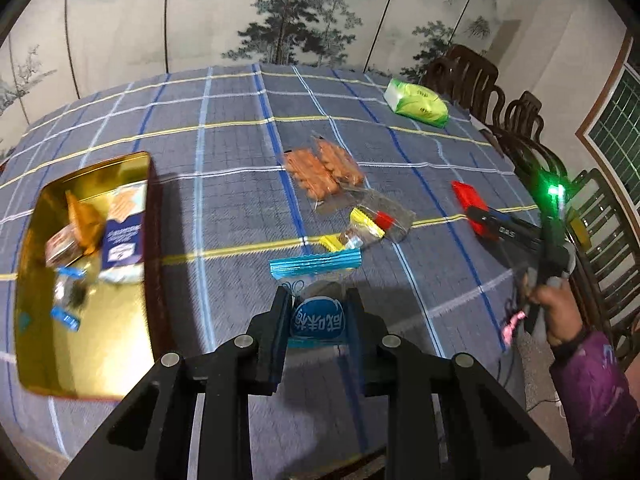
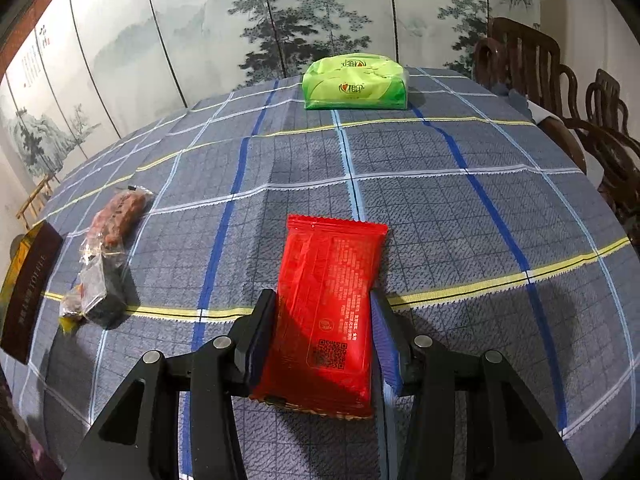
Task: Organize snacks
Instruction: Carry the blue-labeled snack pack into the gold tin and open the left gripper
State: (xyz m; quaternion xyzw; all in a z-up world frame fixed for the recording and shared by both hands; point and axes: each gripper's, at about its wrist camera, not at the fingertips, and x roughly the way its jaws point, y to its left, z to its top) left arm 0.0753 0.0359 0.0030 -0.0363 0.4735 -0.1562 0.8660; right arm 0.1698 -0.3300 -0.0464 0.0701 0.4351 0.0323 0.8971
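My left gripper [image 1: 317, 300] is shut on a clear snack packet with a blue label and blue crimped end [image 1: 316, 276], held over the checked tablecloth just right of the gold tin [image 1: 84, 172]. The tin holds several wrapped snacks. My right gripper [image 2: 324, 300] is shut on a red snack packet [image 2: 328, 300], low over the cloth; it also shows in the left wrist view [image 1: 472, 210]. A clear bag of orange-brown snacks [image 1: 322, 168] and a clear packet with yellow and red parts [image 1: 370, 224] lie mid-table.
A green tissue pack [image 2: 355, 81] lies at the far side of the table. Dark wooden chairs [image 2: 560, 92] stand along the right edge. A painted folding screen [image 2: 200, 20] stands behind. The tin's dark brown side [image 2: 30, 284] shows at the left in the right wrist view.
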